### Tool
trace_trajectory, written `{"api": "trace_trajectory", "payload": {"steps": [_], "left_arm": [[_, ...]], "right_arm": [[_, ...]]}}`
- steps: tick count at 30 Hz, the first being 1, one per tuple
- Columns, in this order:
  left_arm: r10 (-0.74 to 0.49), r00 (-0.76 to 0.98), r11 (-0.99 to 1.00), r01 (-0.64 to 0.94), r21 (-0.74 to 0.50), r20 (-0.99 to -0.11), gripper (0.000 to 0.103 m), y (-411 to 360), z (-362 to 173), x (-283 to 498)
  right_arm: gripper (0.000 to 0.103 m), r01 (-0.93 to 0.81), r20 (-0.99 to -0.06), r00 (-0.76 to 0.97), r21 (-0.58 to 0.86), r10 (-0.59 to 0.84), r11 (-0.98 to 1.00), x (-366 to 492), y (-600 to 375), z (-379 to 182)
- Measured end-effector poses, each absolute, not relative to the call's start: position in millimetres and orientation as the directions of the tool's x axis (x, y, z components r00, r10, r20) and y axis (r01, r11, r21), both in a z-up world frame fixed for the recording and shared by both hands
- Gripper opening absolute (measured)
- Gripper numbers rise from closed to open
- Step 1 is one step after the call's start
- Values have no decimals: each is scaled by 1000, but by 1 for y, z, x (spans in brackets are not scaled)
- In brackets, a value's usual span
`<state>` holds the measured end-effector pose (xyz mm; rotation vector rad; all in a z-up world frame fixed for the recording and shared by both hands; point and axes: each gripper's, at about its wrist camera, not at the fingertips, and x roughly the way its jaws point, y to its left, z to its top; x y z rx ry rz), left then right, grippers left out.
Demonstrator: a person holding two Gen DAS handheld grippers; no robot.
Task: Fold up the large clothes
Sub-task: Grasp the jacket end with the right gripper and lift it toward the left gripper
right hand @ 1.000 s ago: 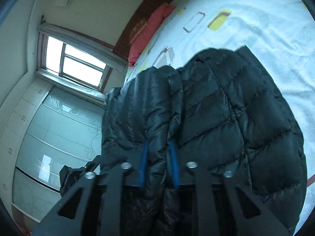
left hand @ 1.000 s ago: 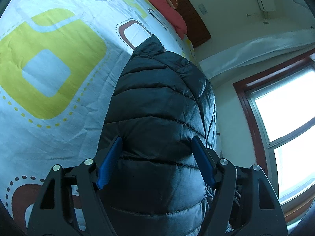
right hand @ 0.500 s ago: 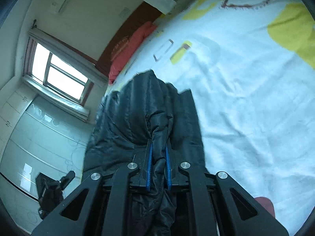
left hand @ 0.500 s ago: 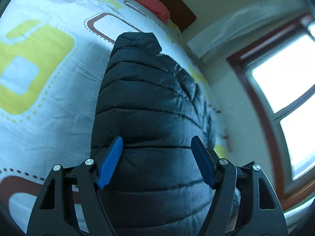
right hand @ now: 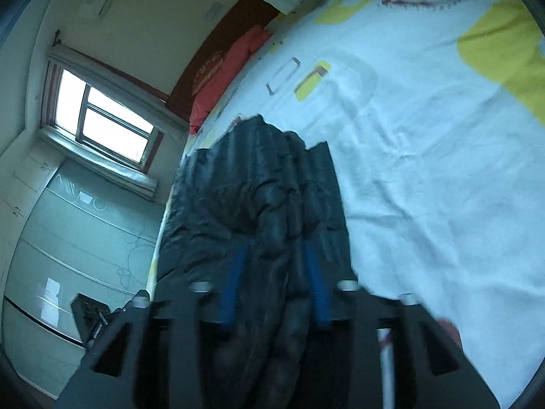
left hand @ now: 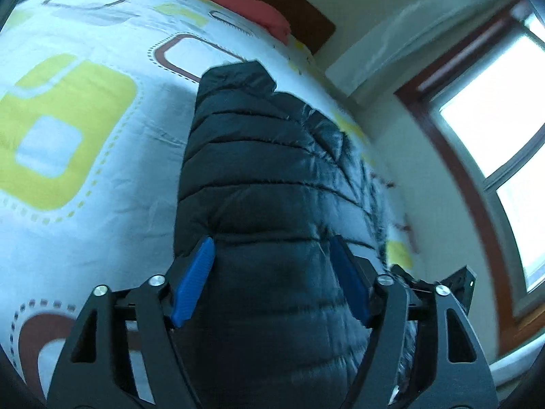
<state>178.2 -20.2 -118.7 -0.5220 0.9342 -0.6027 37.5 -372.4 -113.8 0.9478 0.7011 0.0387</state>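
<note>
Right fingers [right hand: 238,272] have parted off the jacket [right hand: 265,197]; left fingers [left hand: 201,272] stay wide

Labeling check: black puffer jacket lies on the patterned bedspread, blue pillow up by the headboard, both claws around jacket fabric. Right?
One error: the pillow by the headboard is red, not blue, as the left wrist view shows. The black puffer jacket does lie on the patterned bedspread, with the left claw and right claw around its fabric.

Left gripper [left hand: 272,272] and right gripper [right hand: 272,279]: black frames (silver screws), ribbed blue pads [left hand: 194,286].
</note>
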Motion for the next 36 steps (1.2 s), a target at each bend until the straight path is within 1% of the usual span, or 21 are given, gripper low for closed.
{"api": "trace_trajectory", "payload": {"steps": [1, 2, 6, 9, 10, 11, 12, 13, 14, 17, 19, 22, 25, 26, 28, 30, 31, 32, 34, 36], "left_arm": [[-687, 457, 707, 241, -665, -565, 76, -10, -119, 171], [-696, 454, 697, 238, -677, -557, 78, -5, -120, 163], [-728, 410, 658, 197, -727, -549, 81, 8, -132, 143], [-721, 394, 671, 195, -715, -570, 81, 2, -140, 137], [-711, 392, 684, 194, -703, -584, 81, -2, -144, 136], [-705, 393, 691, 193, -697, -590, 81, -4, -146, 137], [-699, 392, 697, 188, -692, -598, 81, -5, -149, 138], [-693, 388, 703, 176, -689, -608, 79, -7, -151, 139], [-683, 388, 712, 165, -683, -618, 76, -9, -154, 140], [-644, 408, 753, 187, -631, -647, 66, -15, -157, 136], [-625, 414, 771, 192, -607, -662, 65, -19, -162, 136], [-631, 401, 763, 169, -624, -664, 65, -19, -175, 139], [-648, 403, 750, 184, -636, -647, 65, -16, -178, 139], [-654, 404, 744, 193, -639, -639, 66, -15, -176, 139], [-670, 403, 728, 195, -657, -623, 69, -8, -173, 137], [-686, 399, 711, 186, -679, -608, 71, 0, -169, 134], [-686, 410, 708, 185, -682, -601, 75, 7, -163, 133], [-685, 424, 706, 185, -683, -593, 78, 14, -158, 134], [-693, 447, 691, 187, -699, -566, 80, 27, -150, 141], [-697, 455, 680, 175, -712, -554, 81, 35, -145, 158]], "right_arm": [[69, 255, -525, 784, 759, 331, 598, 31, -370, -110], [69, 246, -519, 783, 764, 342, 596, 24, -367, -106], [69, 188, -474, 782, 799, 406, 571, 0, -345, -93], [69, 180, -492, 760, 788, 425, 589, -2, -332, -94], [67, 202, -525, 748, 763, 406, 614, -2, -327, -97], [49, 244, -579, 730, 717, 364, 653, -2, -325, -103], [39, 264, -604, 713, 702, 357, 661, -1, -325, -109], [27, 271, -606, 701, 714, 376, 645, -1, -325, -118], [23, 285, -609, 693, 723, 387, 629, -1, -326, -129], [20, 293, -612, 690, 725, 387, 623, -1, -326, -149], [17, 293, -602, 696, 737, 392, 609, -4, -328, -160], [16, 288, -573, 712, 766, 406, 575, -7, -332, -174], [17, 266, -549, 724, 781, 418, 565, -12, -334, -172], [19, 258, -541, 728, 786, 422, 562, -14, -335, -169], [26, 248, -537, 728, 786, 427, 566, -15, -335, -162], [37, 249, -549, 719, 776, 426, 579, -20, -335, -150], [48, 244, -550, 718, 773, 427, 586, -22, -336, -141], [57, 244, -554, 720, 766, 419, 595, -24, -337, -135], [59, 241, -573, 730, 726, 373, 644, -24, -342, -113], [59, 225, -567, 746, 708, 349, 669, -13, -348, -97]]}}
